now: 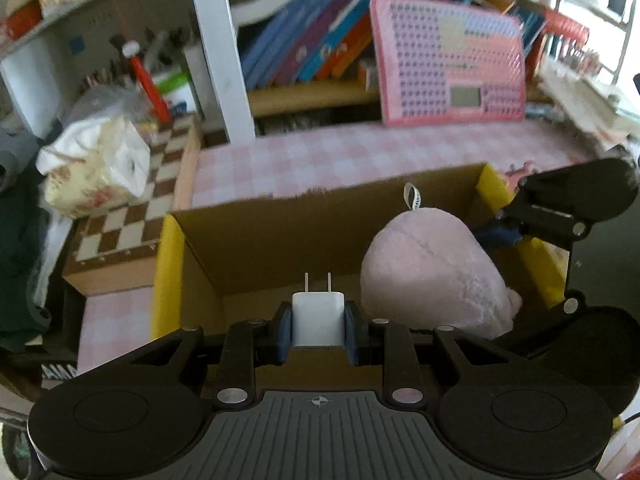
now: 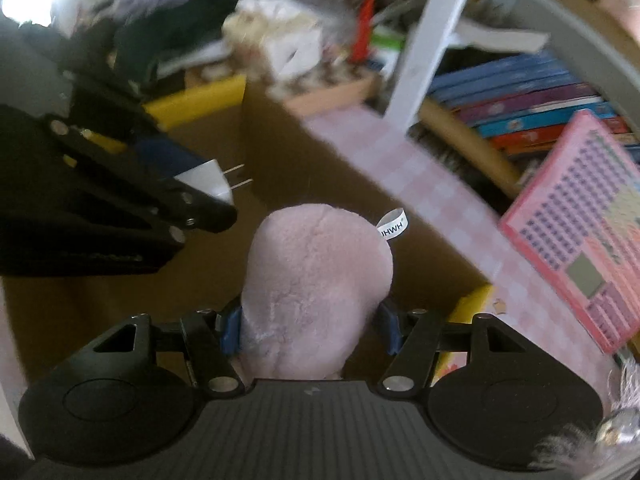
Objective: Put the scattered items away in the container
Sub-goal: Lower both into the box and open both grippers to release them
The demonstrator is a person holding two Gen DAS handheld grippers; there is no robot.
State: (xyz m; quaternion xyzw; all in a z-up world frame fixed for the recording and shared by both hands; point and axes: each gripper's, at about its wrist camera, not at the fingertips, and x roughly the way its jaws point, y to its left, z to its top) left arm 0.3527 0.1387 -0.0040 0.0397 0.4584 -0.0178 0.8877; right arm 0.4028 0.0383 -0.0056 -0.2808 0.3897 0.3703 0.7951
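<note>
My left gripper (image 1: 318, 330) is shut on a white plug adapter (image 1: 318, 320), prongs pointing forward, over the open cardboard box (image 1: 280, 236). My right gripper (image 2: 310, 330) is shut on a pink plush toy (image 2: 316, 284) with a white tag, also held over the box (image 2: 352, 200). In the left wrist view the plush (image 1: 432, 276) hangs at the right, with the right gripper (image 1: 500, 236) above it. In the right wrist view the left gripper (image 2: 192, 184) with the adapter (image 2: 208, 182) is at the left.
The box has yellow flaps (image 1: 168, 272) and stands on a pink checked cloth (image 1: 340, 160). A chessboard (image 1: 132, 208) with a tissue pack (image 1: 96, 164) lies at the left. A pink toy keyboard (image 1: 448, 64) leans on shelved books (image 1: 312, 40) behind.
</note>
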